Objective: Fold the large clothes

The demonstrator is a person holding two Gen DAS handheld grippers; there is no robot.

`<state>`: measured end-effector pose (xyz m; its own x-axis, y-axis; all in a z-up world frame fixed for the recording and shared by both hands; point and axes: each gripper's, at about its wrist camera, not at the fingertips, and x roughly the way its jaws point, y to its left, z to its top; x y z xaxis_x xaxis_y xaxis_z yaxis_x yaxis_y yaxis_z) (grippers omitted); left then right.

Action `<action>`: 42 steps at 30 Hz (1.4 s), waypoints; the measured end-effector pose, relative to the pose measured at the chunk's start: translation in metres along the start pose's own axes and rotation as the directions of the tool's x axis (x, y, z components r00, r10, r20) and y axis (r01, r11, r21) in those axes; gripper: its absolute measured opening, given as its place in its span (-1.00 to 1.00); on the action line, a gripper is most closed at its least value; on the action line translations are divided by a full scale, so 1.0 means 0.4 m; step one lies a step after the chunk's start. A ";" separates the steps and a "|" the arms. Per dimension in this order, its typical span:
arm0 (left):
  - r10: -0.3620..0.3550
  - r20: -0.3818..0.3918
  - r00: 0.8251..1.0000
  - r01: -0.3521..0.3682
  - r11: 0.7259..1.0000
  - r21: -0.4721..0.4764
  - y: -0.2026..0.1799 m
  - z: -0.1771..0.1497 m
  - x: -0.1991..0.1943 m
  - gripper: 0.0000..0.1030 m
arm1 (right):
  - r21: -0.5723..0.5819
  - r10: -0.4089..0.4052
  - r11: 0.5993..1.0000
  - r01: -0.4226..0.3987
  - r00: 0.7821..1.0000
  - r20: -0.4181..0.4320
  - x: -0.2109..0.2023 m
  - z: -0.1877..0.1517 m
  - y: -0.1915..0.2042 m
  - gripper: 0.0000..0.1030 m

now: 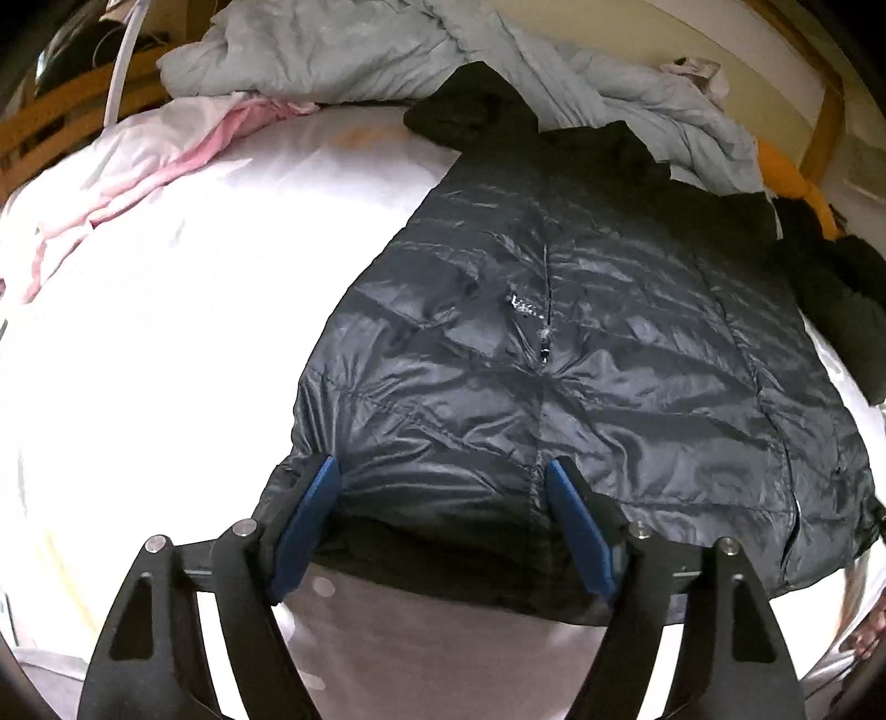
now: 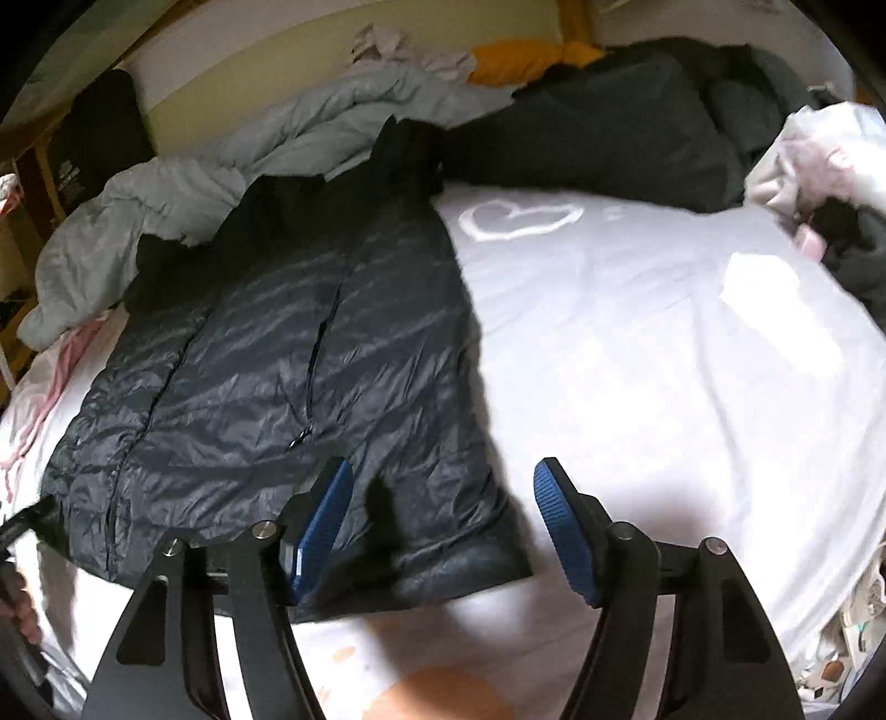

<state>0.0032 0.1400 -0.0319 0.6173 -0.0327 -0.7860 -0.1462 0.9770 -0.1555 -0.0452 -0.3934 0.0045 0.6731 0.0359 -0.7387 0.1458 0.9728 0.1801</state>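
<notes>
Jacket (image 1: 554, 343): dark quilted, spread flat on white bed sheet (image 1: 166, 360), hem toward near edge, collar toward far edge.
Left gripper (image 1: 443, 476): jaws apart, astride hem fabric; contact of pads cannot be told.
Right gripper (image 2: 443, 476): jaws apart over hem corner, clear of fabric.
Far edge: grey duvet (image 1: 343, 50), pink cloth (image 1: 138, 177).

dark puffer jacket (image 1: 554, 343) – shiny (quilted), spread flat on white bedding
</notes>
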 end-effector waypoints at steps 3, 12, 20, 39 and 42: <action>0.004 -0.003 1.000 -0.004 1.000 0.012 -0.005 -0.006 -0.004 0.46 | -0.011 -0.032 0.999 0.032 0.998 -0.051 0.025 -0.010 -0.002 0.29; -0.066 -0.030 0.997 0.064 0.996 -0.059 0.026 -0.003 -0.003 0.48 | 0.039 0.058 0.998 -0.054 0.992 -0.113 0.026 -0.027 -0.014 -0.54; -0.123 -0.005 0.992 0.123 0.991 -0.046 0.002 -0.006 -0.032 -0.75 | 0.012 0.159 0.987 -0.160 0.986 0.056 -0.056 -0.017 0.028 -0.86; -0.124 0.323 0.938 0.093 0.990 0.110 -0.014 0.114 -0.428 -0.92 | -0.211 0.077 0.978 -0.001 0.934 0.350 -0.383 0.143 0.165 -0.92; -0.059 0.295 0.954 0.022 0.991 0.129 -0.054 0.224 -0.327 -0.92 | -0.203 0.027 0.978 0.042 0.944 0.328 -0.317 0.253 0.200 -0.92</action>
<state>-0.0052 0.1419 0.1277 0.8254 -0.0270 -0.5639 -0.0318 0.9951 -0.0941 -0.0457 -0.3434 0.1783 0.8776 -0.0146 -0.4791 0.0240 0.9996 0.0133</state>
